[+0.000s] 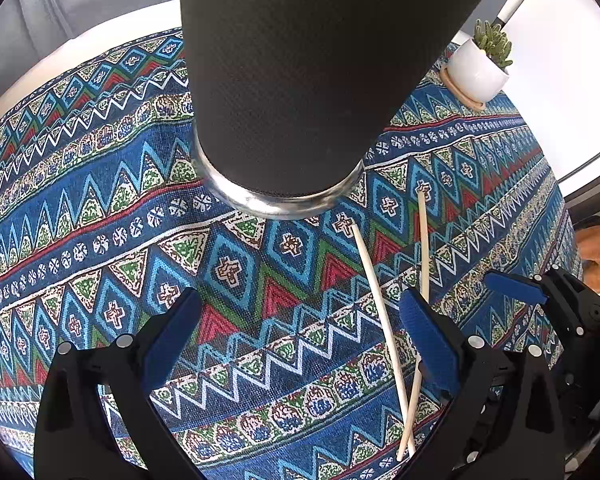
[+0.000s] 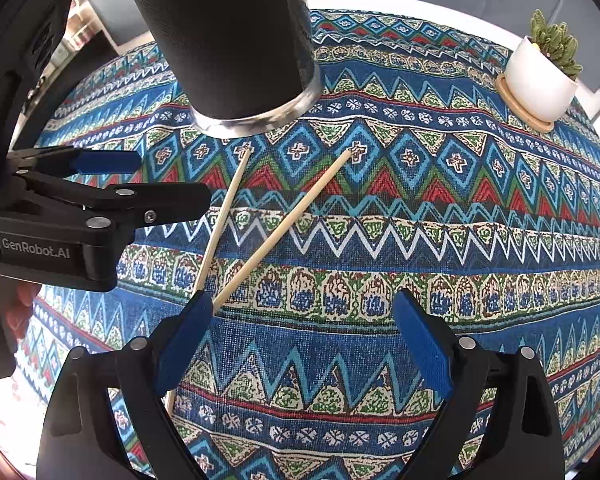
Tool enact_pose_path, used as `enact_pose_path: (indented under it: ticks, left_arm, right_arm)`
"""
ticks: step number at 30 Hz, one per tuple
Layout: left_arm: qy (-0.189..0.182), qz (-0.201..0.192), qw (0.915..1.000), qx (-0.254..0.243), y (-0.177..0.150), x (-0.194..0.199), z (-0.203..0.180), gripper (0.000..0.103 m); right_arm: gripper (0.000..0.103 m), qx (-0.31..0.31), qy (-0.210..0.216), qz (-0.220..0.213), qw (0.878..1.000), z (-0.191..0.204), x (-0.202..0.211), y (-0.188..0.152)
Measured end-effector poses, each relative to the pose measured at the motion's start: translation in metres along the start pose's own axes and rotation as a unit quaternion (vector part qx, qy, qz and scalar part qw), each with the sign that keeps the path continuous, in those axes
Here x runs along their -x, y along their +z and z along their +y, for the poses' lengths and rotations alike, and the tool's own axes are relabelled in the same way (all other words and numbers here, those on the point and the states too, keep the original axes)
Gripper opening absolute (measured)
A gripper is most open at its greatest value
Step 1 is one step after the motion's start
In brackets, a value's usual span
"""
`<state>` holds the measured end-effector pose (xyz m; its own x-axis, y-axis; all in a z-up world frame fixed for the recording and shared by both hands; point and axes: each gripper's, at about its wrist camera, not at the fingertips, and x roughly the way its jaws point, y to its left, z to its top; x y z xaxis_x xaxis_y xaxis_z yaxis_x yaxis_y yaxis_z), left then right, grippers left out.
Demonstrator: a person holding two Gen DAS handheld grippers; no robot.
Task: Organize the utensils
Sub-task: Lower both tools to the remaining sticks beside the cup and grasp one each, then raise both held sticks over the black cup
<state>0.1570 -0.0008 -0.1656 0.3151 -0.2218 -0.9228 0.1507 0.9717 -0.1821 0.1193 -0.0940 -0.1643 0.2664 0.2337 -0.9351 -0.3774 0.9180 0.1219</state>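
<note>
On the patterned tablecloth (image 2: 380,248) a tall black cup (image 2: 228,40) stood; two crossed chopsticks (image 2: 284,228) lay just before it. Left gripper (image 1: 300,332) and right gripper (image 2: 304,336) both gaped, empty. Thin, light, stiff, likely rolling: pinch mid-shaft.

Bare cloth (image 2: 420,216) right of chopsticks (image 2: 284,228); black cup (image 2: 220,40) close behind them.

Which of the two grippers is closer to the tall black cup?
Left. The left gripper faces the black cup head-on; the right gripper sits farther aside, by the chopsticks.
</note>
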Motion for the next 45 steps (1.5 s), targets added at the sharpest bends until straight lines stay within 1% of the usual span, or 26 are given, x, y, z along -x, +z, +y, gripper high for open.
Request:
enact_pose_path:
  ticks: [6, 7, 8, 9, 10, 11, 16, 17, 19, 20, 21, 22, 24, 25, 26, 27, 28, 30, 31, 32, 33, 35, 36, 39, 43, 45]
  left_arm:
    - [0.045, 0.015, 0.9986, -0.024, 0.008, -0.011, -0.021, 0.097]
    - [0.054, 0.017, 0.998, -0.03, 0.008, -0.013, -0.025, 0.097]
    - [0.066, 0.021, 0.9968, -0.04, 0.007, -0.016, -0.029, 0.097]
    - [0.078, 0.025, 0.9951, -0.054, 0.006, -0.018, -0.034, 0.097]
    - [0.085, 0.025, 0.9941, -0.064, 0.005, -0.019, -0.037, 0.098]
    - [0.083, 0.026, 0.9944, -0.06, 0.006, -0.02, -0.037, 0.099]
    - [0.085, 0.039, 0.9942, -0.054, 0.01, -0.023, -0.04, 0.099]
    - [0.083, 0.042, 0.994, -0.057, 0.01, -0.023, -0.04, 0.099]
    - [0.081, 0.04, 0.9941, -0.06, 0.011, -0.025, -0.042, 0.098]
    - [0.08, 0.038, 0.9943, -0.059, 0.009, -0.022, -0.038, 0.098]
    - [0.08, 0.036, 0.9945, -0.057, 0.008, -0.021, -0.037, 0.097]
    - [0.081, 0.034, 0.9947, -0.054, 0.004, -0.018, -0.035, 0.096]
    - [0.083, 0.026, 0.9952, -0.044, -0.002, -0.013, -0.032, 0.085]
    - [0.085, 0.021, 0.9953, -0.039, -0.003, -0.01, -0.032, 0.081]
    - [0.086, 0.017, 0.9956, -0.034, -0.005, -0.007, -0.03, 0.068]
    - [0.085, 0.014, 0.9959, -0.027, -0.008, -0.002, -0.025, 0.052]
    - [0.085, 0.009, 0.9962, -0.017, -0.011, 0.003, -0.02, 0.033]
    - [0.075, 0.001, 0.9971, 0.017, -0.016, 0.009, -0.003, 0.012]
    - [0.062, 0.001, 0.997, 0.047, -0.018, 0.012, 0.009, 0.008]
    - [0.044, 0.005, 0.996, 0.077, -0.02, 0.013, 0.019, 0.005]
    - [0.03, 0.008, 0.9948, 0.097, -0.021, 0.014, 0.026, 0.005]
    - [0.017, 0.011, 0.9937, 0.11, -0.022, 0.015, 0.032, 0.005]
    - [0.001, 0.011, 0.9924, 0.123, -0.025, 0.016, 0.036, 0.005]
    - [-0.026, 0.015, 0.9866, 0.161, -0.033, 0.02, 0.052, 0.005]
    - [-0.022, 0.008, 0.9857, 0.167, -0.039, 0.032, 0.056, 0.005]
    - [-0.019, 0.001, 0.984, 0.177, -0.041, 0.044, 0.069, 0.005]
  right_arm:
    - [0.091, -0.021, -0.008, -0.002, 1.0, 0.011, -0.002, -0.002]
    - [0.091, -0.018, -0.014, 0.003, 1.0, 0.011, -0.003, -0.002]
    - [0.094, 0.003, -0.035, 0.009, 0.999, 0.019, -0.009, 0.002]
    - [0.094, 0.028, -0.044, 0.002, 0.999, 0.029, -0.011, 0.0]
    - [0.094, 0.034, -0.042, 0.0, 0.999, 0.034, -0.012, -0.002]
    - [0.096, 0.022, -0.031, 0.006, 0.999, 0.032, -0.013, -0.002]
    - [0.094, 0.033, -0.031, -0.006, 0.999, 0.034, -0.009, -0.012]
    - [0.092, 0.031, -0.031, -0.006, 0.999, 0.032, -0.009, -0.013]
    - [0.078, 0.034, -0.029, -0.012, 0.999, 0.029, -0.004, -0.017]
    - [0.061, 0.03, -0.03, -0.018, 0.999, 0.024, 0.001, -0.017]
    - [0.047, 0.022, -0.032, -0.021, 0.999, 0.019, 0.005, -0.018]
    - [0.041, 0.019, -0.035, -0.023, 0.999, 0.012, 0.009, -0.02]
    - [0.015, 0.029, -0.039, -0.027, 0.998, 0.007, 0.011, -0.021]
    - [0.009, 0.035, -0.041, -0.026, 0.998, 0.001, 0.012, -0.02]
    - [0.006, 0.041, -0.049, -0.024, 0.998, -0.001, 0.012, -0.02]
    - [0.004, 0.044, -0.05, -0.022, 0.998, -0.006, 0.013, -0.02]
    - [0.004, 0.043, -0.052, -0.021, 0.997, -0.01, 0.014, -0.02]
    - [0.004, 0.032, -0.049, -0.02, 0.998, -0.024, 0.016, -0.019]
    - [0.004, 0.025, -0.044, -0.019, 0.999, -0.029, 0.017, -0.018]
    - [0.004, 0.018, -0.042, -0.016, 0.999, -0.034, 0.018, -0.018]
    - [0.004, 0.008, -0.035, -0.013, 0.999, -0.04, 0.019, -0.017]
    - [0.004, -0.009, -0.022, -0.01, 1.0, -0.048, 0.019, -0.012]
    - [0.004, -0.017, -0.02, -0.01, 1.0, -0.053, 0.02, -0.011]
    - [0.004, -0.039, -0.011, -0.017, 0.999, -0.067, 0.029, -0.009]
    - [0.004, -0.059, 0.001, -0.032, 0.998, -0.083, 0.044, -0.004]
    - [0.004, -0.061, -0.003, -0.049, 0.997, -0.087, 0.055, 0.0]
